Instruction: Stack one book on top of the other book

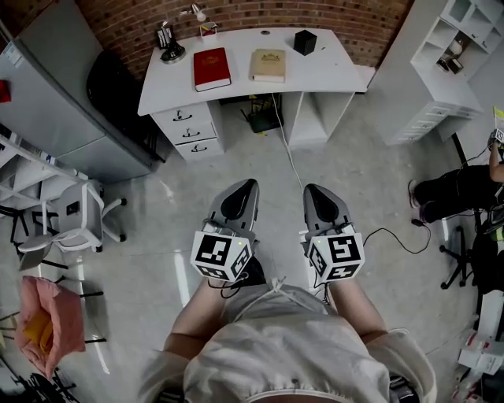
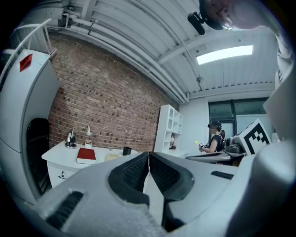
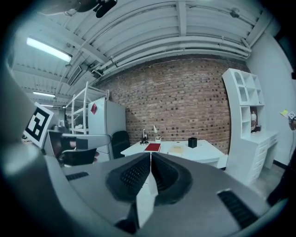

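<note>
Where the books lie: red book and tan book rest flat, side by side but apart, on the white desk against the brick wall; neither is stacked.
Desk clutter: a black box stands behind the tan book, and a desk lamp stands at the back left corner.
Drawers: a drawer unit sits under the desk's left end.
Left gripper: jaws pressed together on nothing, held over the grey floor, well short of the desk and pointing toward it.
Right gripper: jaws likewise pressed together and empty, just beside the left.
Surroundings: a grey cabinet stands at left with a black chair beside it, white shelves at right, and a seated person at the right edge.
</note>
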Demonstrator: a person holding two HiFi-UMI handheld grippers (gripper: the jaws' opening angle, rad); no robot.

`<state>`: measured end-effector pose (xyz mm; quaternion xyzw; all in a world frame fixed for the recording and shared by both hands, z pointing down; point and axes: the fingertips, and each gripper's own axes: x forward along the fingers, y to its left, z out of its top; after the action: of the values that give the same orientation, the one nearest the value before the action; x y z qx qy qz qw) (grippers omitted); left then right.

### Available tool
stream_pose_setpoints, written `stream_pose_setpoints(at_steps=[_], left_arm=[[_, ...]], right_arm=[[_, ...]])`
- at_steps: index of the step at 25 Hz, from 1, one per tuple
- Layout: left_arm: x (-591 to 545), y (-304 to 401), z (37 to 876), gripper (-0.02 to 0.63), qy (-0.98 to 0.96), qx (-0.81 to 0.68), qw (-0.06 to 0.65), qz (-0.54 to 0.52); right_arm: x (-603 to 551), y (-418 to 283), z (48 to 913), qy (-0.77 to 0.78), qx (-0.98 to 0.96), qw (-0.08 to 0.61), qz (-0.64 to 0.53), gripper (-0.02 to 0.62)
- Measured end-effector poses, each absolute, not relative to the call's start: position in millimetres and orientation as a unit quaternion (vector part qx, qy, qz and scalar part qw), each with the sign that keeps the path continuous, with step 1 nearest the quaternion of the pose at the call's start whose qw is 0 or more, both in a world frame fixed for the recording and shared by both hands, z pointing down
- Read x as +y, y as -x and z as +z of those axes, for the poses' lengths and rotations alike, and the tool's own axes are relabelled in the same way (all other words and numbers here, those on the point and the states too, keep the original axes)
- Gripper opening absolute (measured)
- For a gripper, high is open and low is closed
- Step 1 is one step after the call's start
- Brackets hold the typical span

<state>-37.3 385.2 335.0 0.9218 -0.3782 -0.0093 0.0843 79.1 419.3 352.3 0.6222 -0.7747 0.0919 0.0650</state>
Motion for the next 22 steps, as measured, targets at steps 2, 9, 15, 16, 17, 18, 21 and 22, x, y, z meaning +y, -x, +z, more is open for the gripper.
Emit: stream_pose_setpoints(at_steps=[2,9,15,16,17,18,21,22], left_arm=[[349,46,333,0.020,-0.924,-0.373,0.085,-0.011],[247,78,325,0.020,-0.930,-0.358,0.080,-0.015],[188,93,337,0.020,-0.924,-0.368,0.100,-0.016],[179,93,340,0.020,-0.923,-0.370,0.103,-0.015],[170,92,343,0.020,-0.922,-0.372,0.105,-0.013],[161,90,346,0.020,-0.921,-0.374,0.106,-0.011],[135,78,354,0.020,-0.919,-0.378,0.107,-0.007],[125,73,356,0.020,-0.919,-0.380,0.107,-0.007]], right_arm=[[386,-71,352,-0.626,-0.771,0.070,0.092,0.028],[284,-44,352,-0.640,-0.759,0.073,0.091,0.028],[223,-36,358,-0.637,-0.761,0.082,0.097,0.028],[213,-38,359,-0.636,-0.761,0.083,0.098,0.028],[203,-40,360,-0.636,-0.761,0.082,0.098,0.028],[193,-44,361,-0.636,-0.761,0.080,0.098,0.028],[164,-58,366,-0.633,-0.764,0.076,0.099,0.028],[154,-64,369,-0.631,-0.766,0.075,0.099,0.028]])
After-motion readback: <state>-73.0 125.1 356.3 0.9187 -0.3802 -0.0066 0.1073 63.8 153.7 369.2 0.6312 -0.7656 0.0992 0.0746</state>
